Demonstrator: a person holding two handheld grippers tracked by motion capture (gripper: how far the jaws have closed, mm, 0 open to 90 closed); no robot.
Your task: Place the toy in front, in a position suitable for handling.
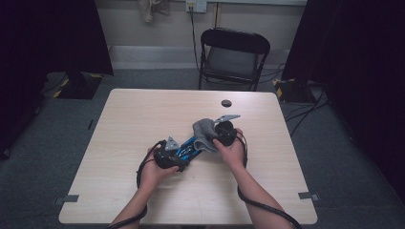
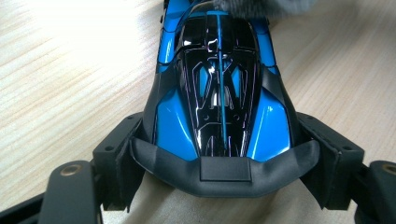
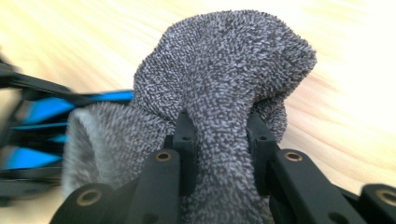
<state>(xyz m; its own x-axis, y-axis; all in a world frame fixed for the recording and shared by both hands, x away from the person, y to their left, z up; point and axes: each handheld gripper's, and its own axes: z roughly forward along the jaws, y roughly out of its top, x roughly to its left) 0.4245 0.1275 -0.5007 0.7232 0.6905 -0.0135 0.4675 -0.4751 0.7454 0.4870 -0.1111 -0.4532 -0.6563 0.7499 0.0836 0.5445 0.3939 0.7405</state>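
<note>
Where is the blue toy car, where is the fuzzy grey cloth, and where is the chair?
blue toy car (image 2: 219, 98): left gripper view, on its glossy black and blue top.
grey cloth (image 3: 224, 70): right gripper view, on the bunched top above the jaws.
chair (image 1: 232, 61): high view, on its dark seat.

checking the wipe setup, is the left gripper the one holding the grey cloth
No, the left gripper has its jaws closed on the sides of the blue and black toy car, while the grey cloth is pinched in the right gripper.

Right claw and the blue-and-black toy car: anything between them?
Yes: the grey terry cloth, pinched in the right claw, lies against the blue-and-black toy car, seen in the right gripper view.
</note>
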